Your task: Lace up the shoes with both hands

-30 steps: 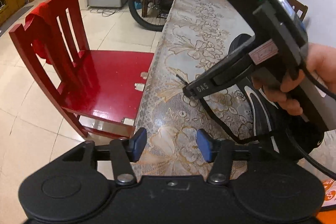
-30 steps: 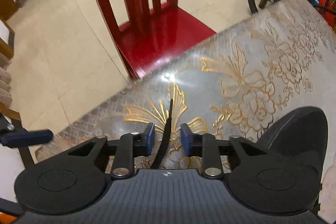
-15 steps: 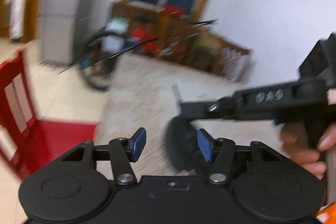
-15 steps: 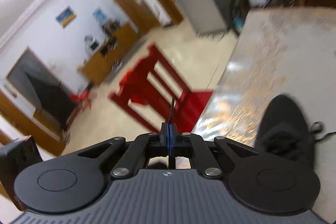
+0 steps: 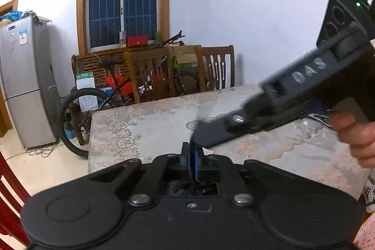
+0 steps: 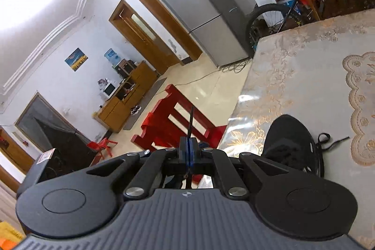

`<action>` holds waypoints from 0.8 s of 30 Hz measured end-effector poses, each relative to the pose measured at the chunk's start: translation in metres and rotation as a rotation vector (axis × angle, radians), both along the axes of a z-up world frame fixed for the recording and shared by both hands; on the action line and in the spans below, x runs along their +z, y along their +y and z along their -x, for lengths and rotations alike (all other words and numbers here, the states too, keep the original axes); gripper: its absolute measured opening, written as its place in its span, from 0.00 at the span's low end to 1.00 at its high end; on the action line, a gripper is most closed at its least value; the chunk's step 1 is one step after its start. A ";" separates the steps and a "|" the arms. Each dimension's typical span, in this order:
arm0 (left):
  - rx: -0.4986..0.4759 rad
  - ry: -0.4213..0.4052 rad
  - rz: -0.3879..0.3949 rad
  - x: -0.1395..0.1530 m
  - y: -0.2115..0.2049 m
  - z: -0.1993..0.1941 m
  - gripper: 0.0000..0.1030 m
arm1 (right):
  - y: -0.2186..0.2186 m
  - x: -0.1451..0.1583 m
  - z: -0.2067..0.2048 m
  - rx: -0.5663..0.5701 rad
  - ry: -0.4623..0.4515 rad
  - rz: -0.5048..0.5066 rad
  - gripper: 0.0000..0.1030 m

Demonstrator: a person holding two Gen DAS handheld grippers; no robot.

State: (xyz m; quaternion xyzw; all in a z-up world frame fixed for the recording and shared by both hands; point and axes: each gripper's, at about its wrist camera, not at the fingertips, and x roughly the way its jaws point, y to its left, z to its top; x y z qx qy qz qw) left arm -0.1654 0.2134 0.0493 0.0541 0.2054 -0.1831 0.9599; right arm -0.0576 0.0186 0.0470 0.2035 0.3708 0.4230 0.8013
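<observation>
Two lace ends, one black shoe (image 6: 294, 147). Item: low black shoe, knit-looking upper, lying on the patterned surface (image 6: 302, 76) near its edge; a short lace loop (image 6: 327, 139) trails beside it. Handling, as judged: shoe light and soft-walled; lace thin, limp, slippery, so take it near the stiff tip. Your right gripper (image 6: 187, 150) has its fingers clamped on a black lace end (image 6: 191, 120). Your left gripper (image 5: 192, 162), just closed, pinches a thin dark strand, apparently lace.
</observation>
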 end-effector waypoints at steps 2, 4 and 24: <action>0.004 0.019 0.006 -0.001 0.004 -0.001 0.03 | -0.007 -0.002 0.000 0.023 0.024 0.019 0.10; 0.013 0.024 -0.011 -0.002 0.005 -0.002 0.03 | -0.017 -0.005 0.001 0.026 0.037 0.026 0.19; -0.133 0.192 -0.404 -0.046 -0.046 -0.024 0.03 | -0.025 -0.097 0.019 -0.251 -0.040 0.228 0.14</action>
